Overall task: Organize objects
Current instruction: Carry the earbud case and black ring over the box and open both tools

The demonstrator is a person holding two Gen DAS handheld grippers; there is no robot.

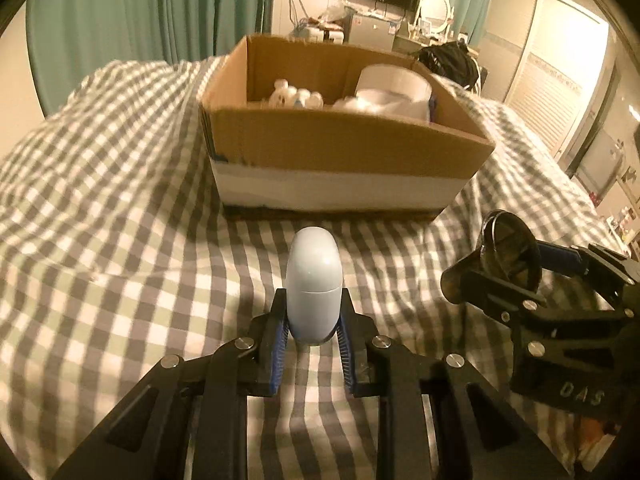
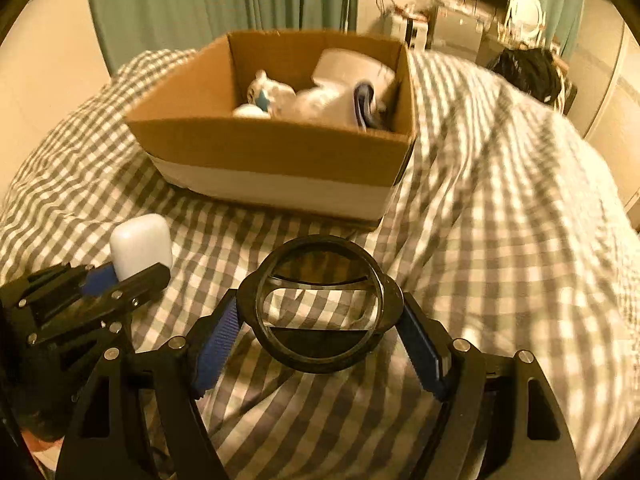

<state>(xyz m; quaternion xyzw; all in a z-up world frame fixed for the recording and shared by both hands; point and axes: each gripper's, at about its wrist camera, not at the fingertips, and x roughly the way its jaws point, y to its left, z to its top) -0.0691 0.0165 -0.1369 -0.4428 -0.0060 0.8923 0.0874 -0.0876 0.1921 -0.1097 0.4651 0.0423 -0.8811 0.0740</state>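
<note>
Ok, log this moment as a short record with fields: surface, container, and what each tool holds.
surface: bed with checked cover
container: open cardboard box on the bed, ahead of both tools
box contents: white items, among them a large white round one; details blurred
left tool: shut on white rounded case, held upright
right tool: shut on dark glass ring, held by its sides
placement: both items held short of the box, not yet inside
</note>
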